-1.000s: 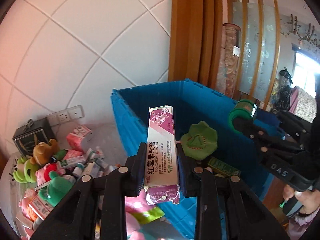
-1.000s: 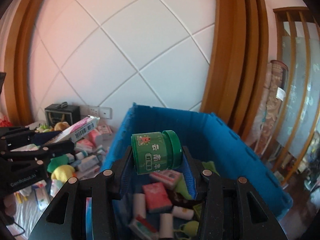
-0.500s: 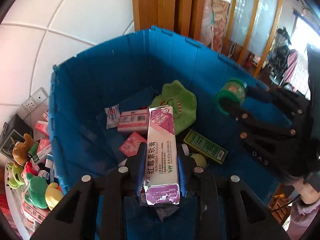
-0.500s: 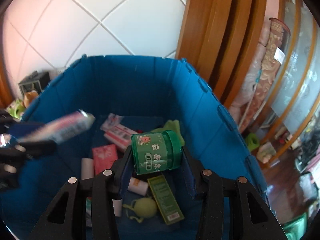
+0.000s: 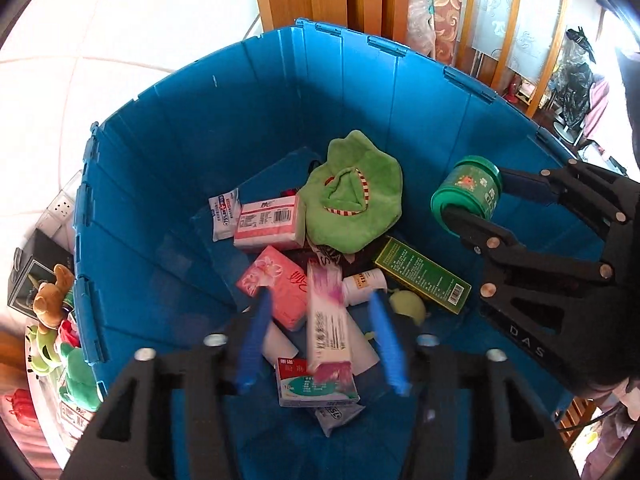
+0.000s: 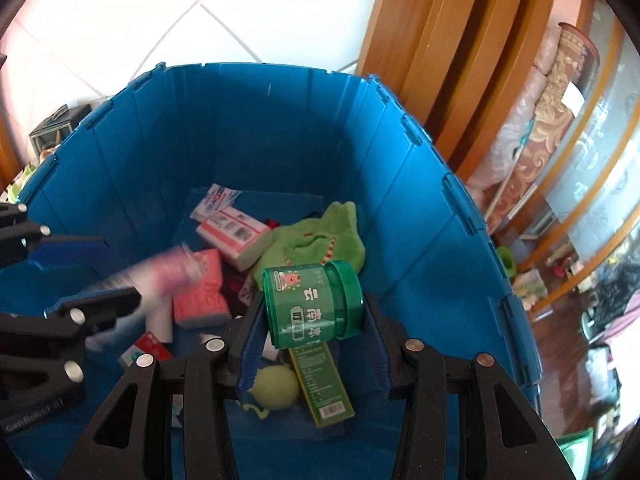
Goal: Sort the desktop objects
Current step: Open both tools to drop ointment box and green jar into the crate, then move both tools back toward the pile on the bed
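1. I am holding both tongs over the blue crate [image 5: 168, 152], and both cameras are looking down into it.
2. My left tongs [image 5: 322, 342] are standing apart, their blue pads clear of the pink-and-white ointment box [image 5: 326, 320] that is showing blurred between them.
3. That box is sitting above the pile in the crate; I cannot tell whether it is touching anything yet.
4. My right tongs [image 6: 310, 342] are clamping the green jar [image 6: 314, 306] on its side, lid pointing right, over the crate's interior.
5. Below, I am seeing a green plush toy [image 5: 354, 196], pink tissue packs [image 5: 268, 222], a green carton [image 5: 422, 274] and a yellow-green ball [image 6: 276, 388] lying together on the crate floor.
6. More toys and boxes [image 5: 52, 320] are lying on the worktop left of the crate.
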Available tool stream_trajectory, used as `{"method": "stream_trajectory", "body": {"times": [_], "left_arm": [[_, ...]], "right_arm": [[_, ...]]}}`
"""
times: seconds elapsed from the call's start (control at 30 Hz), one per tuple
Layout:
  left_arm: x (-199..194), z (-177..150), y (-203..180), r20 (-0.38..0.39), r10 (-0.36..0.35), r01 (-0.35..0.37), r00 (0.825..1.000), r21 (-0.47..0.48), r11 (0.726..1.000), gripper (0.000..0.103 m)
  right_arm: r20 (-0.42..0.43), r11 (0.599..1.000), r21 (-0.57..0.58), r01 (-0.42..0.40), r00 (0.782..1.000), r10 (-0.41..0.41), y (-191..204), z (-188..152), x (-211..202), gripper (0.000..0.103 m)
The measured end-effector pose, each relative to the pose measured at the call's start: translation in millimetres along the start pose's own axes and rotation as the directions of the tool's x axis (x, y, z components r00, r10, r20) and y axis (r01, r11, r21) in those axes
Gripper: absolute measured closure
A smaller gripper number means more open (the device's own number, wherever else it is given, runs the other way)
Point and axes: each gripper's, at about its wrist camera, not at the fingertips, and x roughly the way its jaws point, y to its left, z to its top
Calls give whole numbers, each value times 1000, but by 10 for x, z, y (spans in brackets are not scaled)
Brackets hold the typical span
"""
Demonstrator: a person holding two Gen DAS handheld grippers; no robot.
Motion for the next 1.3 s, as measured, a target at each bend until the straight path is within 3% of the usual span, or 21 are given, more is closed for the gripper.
{"method": "stream_trajectory", "body": {"times": [0.2, 0.27, 0.33, 0.4, 0.57, 0.63, 0.7, 0.77, 0.87, 1.07, 1.2, 1.3], "left_arm": [[-67, -20, 47, 21, 20, -20, 1000, -1, 1000, 47], [-116, -36, 88, 33, 25, -25, 999, -9, 1000, 47], [-172, -50, 141, 46, 23, -22, 999, -18, 1000, 47], [-264, -76, 203, 65, 26, -24, 998, -30, 999, 47], [-634, -224, 404, 158, 51, -43, 986, -57, 997, 47], [-836, -338, 516, 203, 64, -51, 977, -73, 996, 47], [-1006, -457, 622, 244, 81, -62, 966, -87, 994, 46], [-1166, -607, 755, 290, 118, -89, 950, -112, 990, 34], [-1382, -879, 986, 360, 184, -132, 915, -162, 978, 25], [-1591, -1508, 1523, 414, 295, -200, 861, -256, 946, 25], [-1598, -1961, 1964, 379, 355, -224, 855, -347, 910, 25], [-1544, -2335, 2327, 306, 432, -286, 848, -421, 861, 24]], "right_arm": [[-15, 1000, 0, 21, 1000, -21, 6, 29, 57, 56], [-19, 999, 6, 33, 999, -33, -2, 42, 66, 48], [-15, 1000, 13, 26, 1000, -26, -11, 58, 55, 26], [-3, 999, 16, 29, 1000, -28, -14, 74, 33, 17], [22, 1000, 26, 16, 1000, -16, -15, 74, -3, 10], [46, 999, 51, -1, 999, -1, -54, 68, -45, 0], [80, 997, 75, -13, 997, 7, -94, 48, -96, 0], [98, 995, 99, -23, 995, 13, -121, 26, -133, 0], [139, 994, 106, -21, 990, 6, -101, -17, -229, 0], [270, 993, 84, -81, 961, 55, 149, -140, -657, 0], [377, 991, 47, -124, 921, 98, 494, -193, -1021, 0], [436, 985, 11, -171, 887, 149, 808, -207, -1241, 0]]}}
